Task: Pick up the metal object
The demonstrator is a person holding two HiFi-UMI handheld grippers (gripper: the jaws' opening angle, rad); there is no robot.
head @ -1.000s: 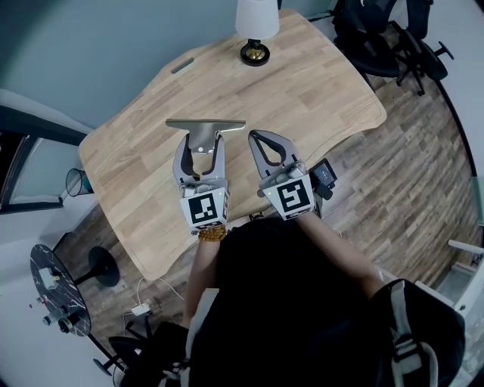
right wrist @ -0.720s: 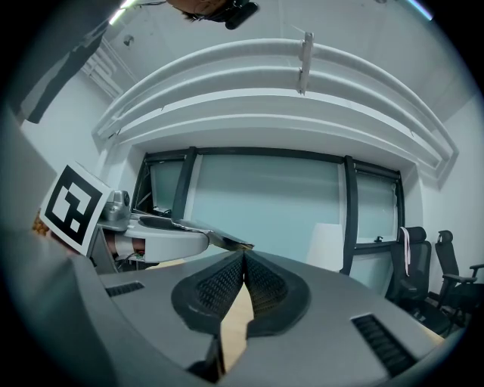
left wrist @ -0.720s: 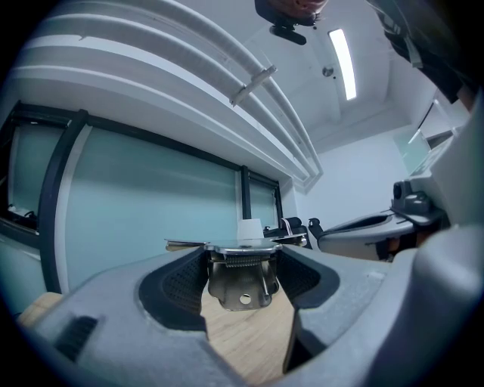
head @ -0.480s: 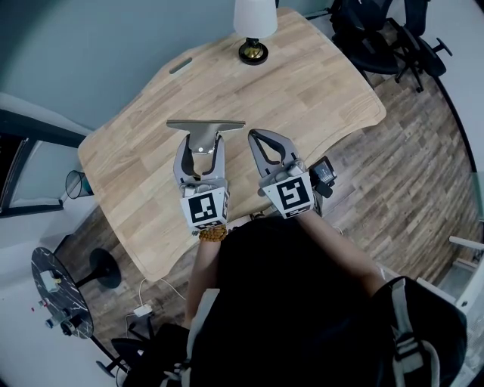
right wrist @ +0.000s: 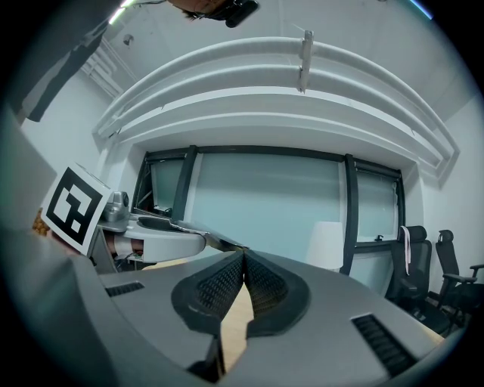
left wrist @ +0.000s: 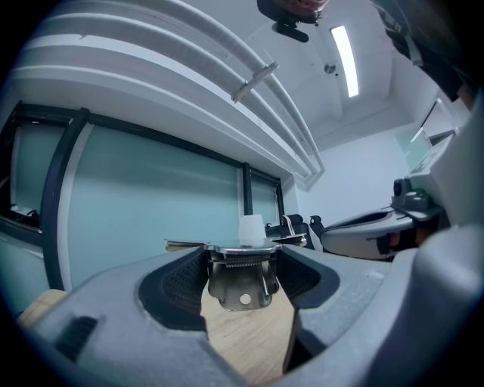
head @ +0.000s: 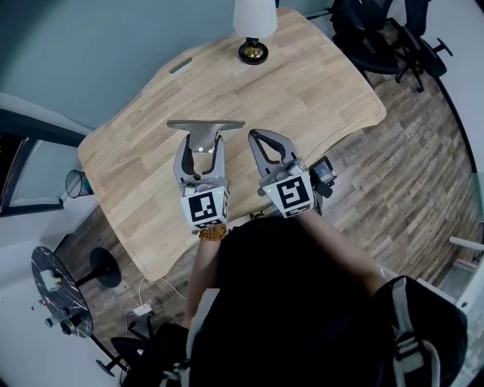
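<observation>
Scarcely altered from a second ago: same items, same places, and the hold stays put.
- Left claw (left wrist: 242,266): closed on the metal object (left wrist: 240,281), jaws pressing its narrow stem from both sides. The wide flat blade lies crosswise ahead of the tips. The object looks clear of the surface (head: 302,83), so the pick-up reads as done or nearly so.
- Right claw (right wrist: 243,255): jaws together, nothing between them. It sits just beside the left and appears idle.
- Both claws: roughly level, pointing away from the person, over the near half of the surface.
- Lamp (head: 255,23): at the far edge, well apart.
</observation>
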